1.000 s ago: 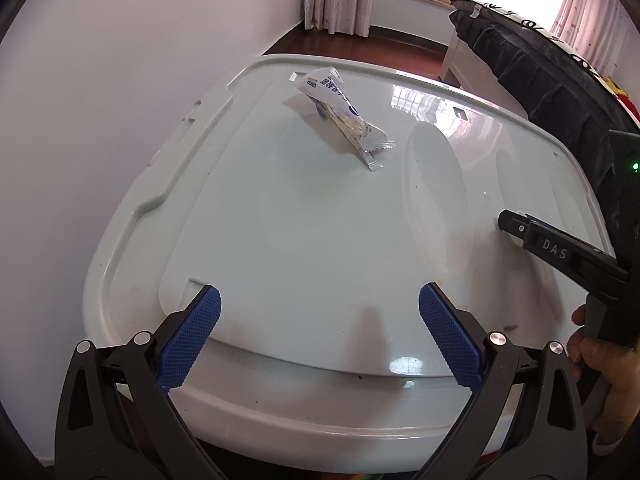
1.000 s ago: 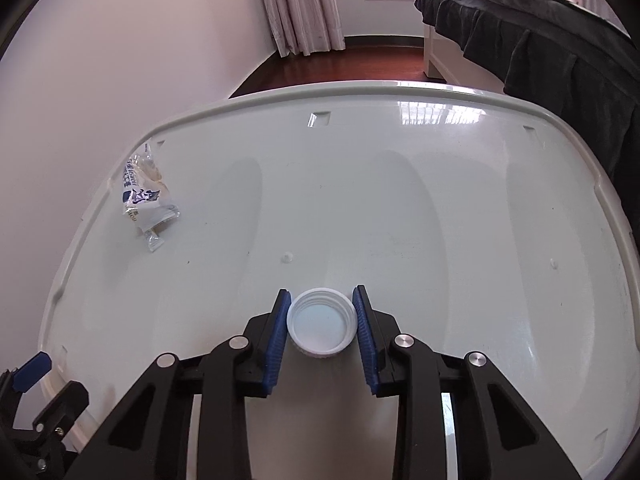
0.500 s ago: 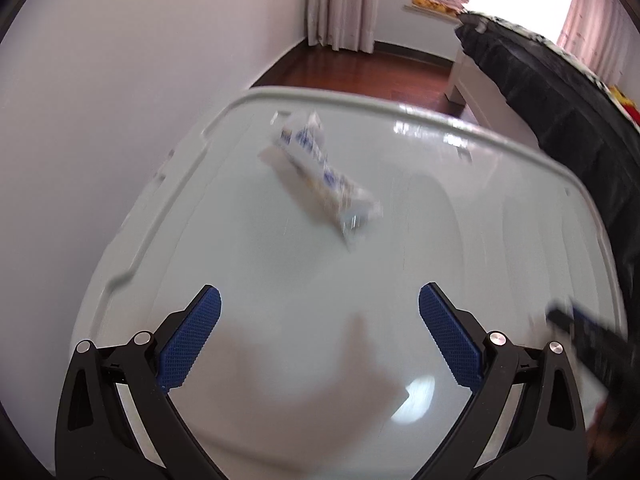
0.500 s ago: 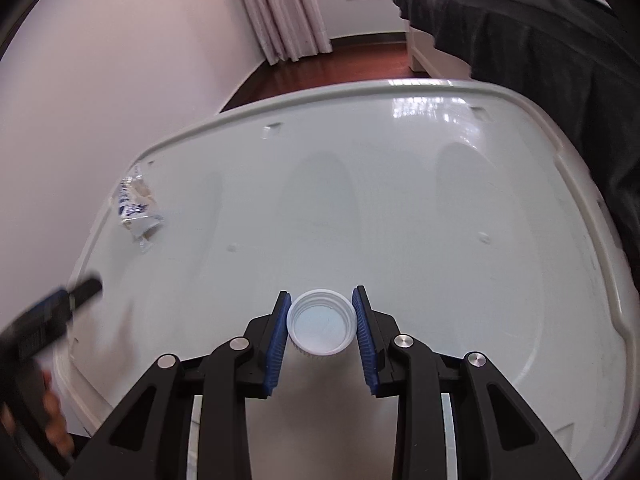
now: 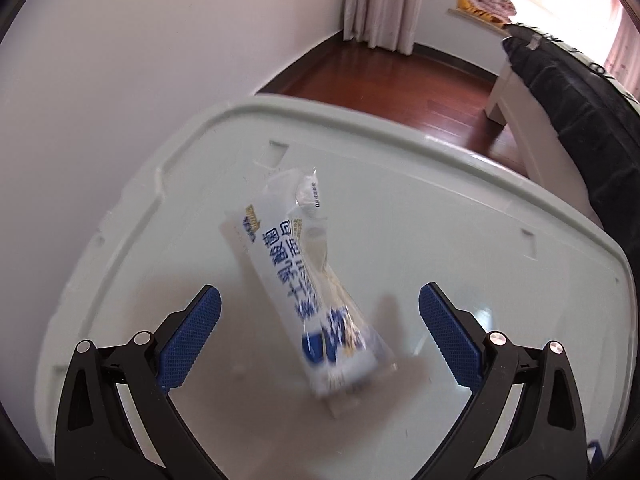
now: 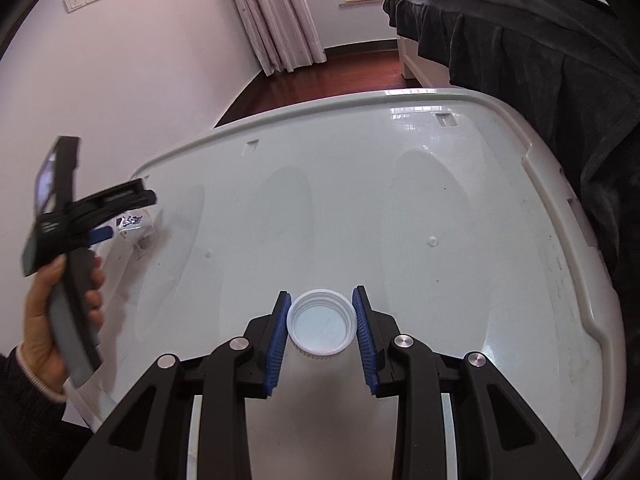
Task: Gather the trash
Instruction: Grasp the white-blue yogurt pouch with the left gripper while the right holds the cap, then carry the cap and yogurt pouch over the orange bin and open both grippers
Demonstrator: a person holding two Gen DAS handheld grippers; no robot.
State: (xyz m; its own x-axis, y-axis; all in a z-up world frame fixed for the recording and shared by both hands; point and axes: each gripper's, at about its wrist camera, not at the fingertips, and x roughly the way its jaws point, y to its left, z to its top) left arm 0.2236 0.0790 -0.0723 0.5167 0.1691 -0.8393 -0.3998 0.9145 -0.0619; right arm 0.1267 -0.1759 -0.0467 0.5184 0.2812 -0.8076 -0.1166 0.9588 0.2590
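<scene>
A crumpled clear and white snack wrapper (image 5: 304,284) with blue print lies on the white plastic lid (image 5: 460,248). My left gripper (image 5: 320,336) is open, its blue pads standing wide on either side of the wrapper's near end without touching it. In the right wrist view the same wrapper (image 6: 134,228) shows small at the left, partly behind the left gripper, which a hand (image 6: 44,328) holds. My right gripper (image 6: 322,326) is shut on a white bottle cap (image 6: 322,326), open side up, held above the lid (image 6: 460,208).
The lid's raised rim (image 6: 568,216) runs around its edge. A white wall stands close on the left. A bed with a dark cover (image 6: 540,52) borders the right side. Dark wooden floor (image 5: 400,76) and curtains lie beyond the lid.
My left gripper has moved forward across the lid until the wrapper lies between its open jaws. The right gripper has shifted a little, the cap still in its grip.
</scene>
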